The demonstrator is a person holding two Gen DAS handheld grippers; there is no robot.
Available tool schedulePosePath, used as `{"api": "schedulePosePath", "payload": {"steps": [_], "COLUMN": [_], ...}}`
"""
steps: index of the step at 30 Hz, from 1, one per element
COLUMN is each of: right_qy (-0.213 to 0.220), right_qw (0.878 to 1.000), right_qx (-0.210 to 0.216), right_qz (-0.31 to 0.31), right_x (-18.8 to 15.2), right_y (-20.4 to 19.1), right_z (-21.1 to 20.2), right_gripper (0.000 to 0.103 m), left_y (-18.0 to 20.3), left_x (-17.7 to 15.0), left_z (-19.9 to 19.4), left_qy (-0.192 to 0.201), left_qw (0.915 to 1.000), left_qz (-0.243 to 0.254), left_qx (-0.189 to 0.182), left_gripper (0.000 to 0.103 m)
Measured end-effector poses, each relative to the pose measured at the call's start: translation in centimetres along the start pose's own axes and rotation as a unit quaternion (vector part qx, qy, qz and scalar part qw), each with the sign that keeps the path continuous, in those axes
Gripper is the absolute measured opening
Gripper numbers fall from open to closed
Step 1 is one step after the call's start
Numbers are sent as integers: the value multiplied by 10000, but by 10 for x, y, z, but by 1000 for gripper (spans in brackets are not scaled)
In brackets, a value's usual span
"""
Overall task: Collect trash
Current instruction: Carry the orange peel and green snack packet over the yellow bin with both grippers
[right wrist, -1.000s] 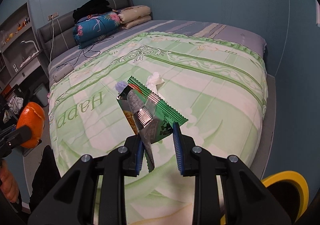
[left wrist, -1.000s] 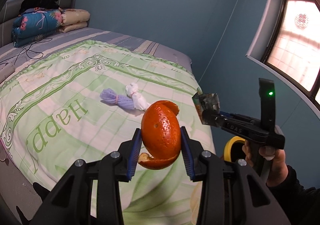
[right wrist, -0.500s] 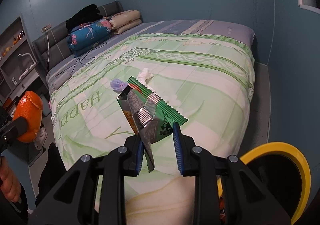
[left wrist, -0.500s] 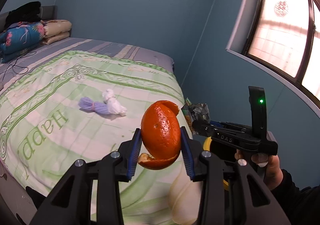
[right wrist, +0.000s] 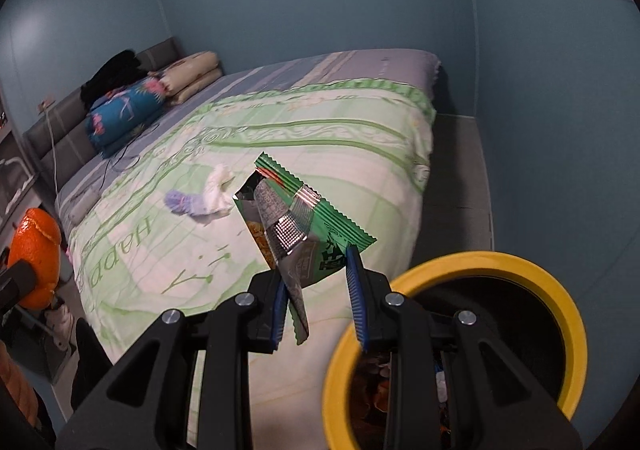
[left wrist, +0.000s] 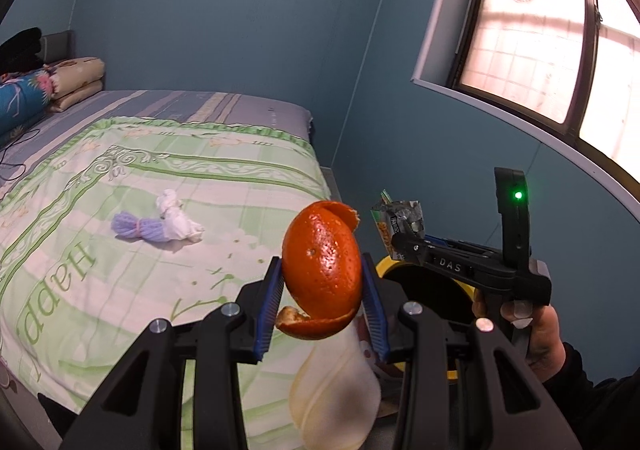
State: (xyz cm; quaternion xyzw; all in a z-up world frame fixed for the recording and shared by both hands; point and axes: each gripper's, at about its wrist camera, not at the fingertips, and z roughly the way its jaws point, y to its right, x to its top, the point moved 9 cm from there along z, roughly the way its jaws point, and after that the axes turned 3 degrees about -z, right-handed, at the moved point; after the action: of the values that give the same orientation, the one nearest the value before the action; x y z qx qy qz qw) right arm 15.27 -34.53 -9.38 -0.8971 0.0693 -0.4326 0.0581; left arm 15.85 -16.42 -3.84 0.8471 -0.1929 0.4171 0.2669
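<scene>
The left claw (left wrist: 322, 296) is clamped on one orange peel (left wrist: 322, 274), held in the air beside the bed (left wrist: 120, 290). The right claw (right wrist: 316, 296) grips one green snack wrapper (right wrist: 304, 226) just left of one yellow-rimmed trash bin (right wrist: 532, 278). Ahead of both claws, two bundles lie touching on the bed: one purple (left wrist: 138, 227), one white (left wrist: 176, 213).

Black left gripper (left wrist: 322, 300) (silver screws), ribbed blue pads (left wrist: 270, 306).
</scene>
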Motion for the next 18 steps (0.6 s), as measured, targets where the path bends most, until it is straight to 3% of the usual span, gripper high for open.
{"api": "schedulePosePath", "payload": {"steps": [18], "right_qy": [202], "right_qw": [9948], "right_qx": [-818], "right_qz": [574], "right_x": [-16], "right_y": [80], "right_z": [-43], "right_gripper": [26], "left_y": [80], "left_x": [0], "left_z": [37], "left_qy": [-228], "left_qw": [9964], "left_qz": [567], "left_qx": [-591], "left_gripper": [36]}}
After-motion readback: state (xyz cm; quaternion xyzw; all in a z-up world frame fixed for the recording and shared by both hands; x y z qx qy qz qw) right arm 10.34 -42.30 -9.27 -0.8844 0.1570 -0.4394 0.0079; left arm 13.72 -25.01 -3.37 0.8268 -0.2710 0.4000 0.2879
